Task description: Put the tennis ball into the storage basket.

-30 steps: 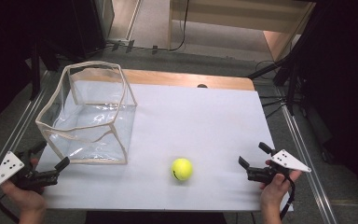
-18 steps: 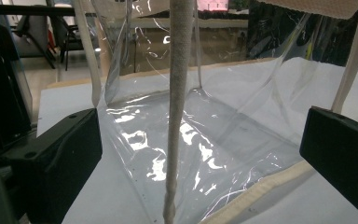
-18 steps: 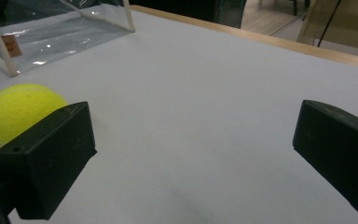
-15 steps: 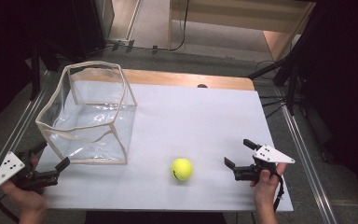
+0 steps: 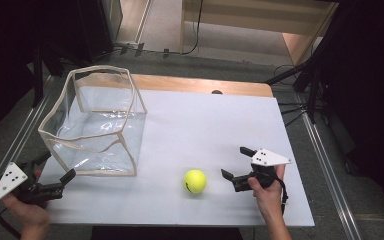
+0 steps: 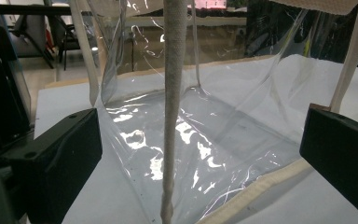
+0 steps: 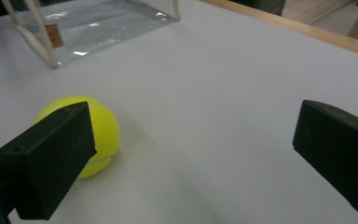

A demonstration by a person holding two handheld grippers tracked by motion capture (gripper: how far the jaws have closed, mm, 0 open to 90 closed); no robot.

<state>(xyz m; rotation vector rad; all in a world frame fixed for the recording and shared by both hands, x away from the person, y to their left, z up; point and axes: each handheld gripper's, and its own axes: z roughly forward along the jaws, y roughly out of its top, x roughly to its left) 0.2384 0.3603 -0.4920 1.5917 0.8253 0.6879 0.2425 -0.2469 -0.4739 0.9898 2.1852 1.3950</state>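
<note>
A yellow tennis ball [image 5: 195,181] [image 7: 103,131] rests on the white table top [image 5: 205,125] near the front. My right gripper [image 5: 236,163] [image 7: 193,154] is open just right of the ball, jaws wide and pointing left toward it, nothing between them. A clear plastic bag with cream fabric edging [image 5: 96,122] [image 6: 182,140] stands open on the table's left side. My left gripper [image 5: 56,167] [image 6: 200,158] is open at the bag's front left corner, its jaws either side of the corner seam without closing on it.
A wooden strip [image 5: 200,85] runs along the table's far edge. Metal rails [image 5: 330,170] flank both sides of the table. Cables and dark stands [image 5: 300,80] sit on the floor beyond. The white surface between bag and ball is bare.
My right gripper has moved left and slightly forward, closing the distance to the ball. The left gripper, bag and ball have stayed put.
</note>
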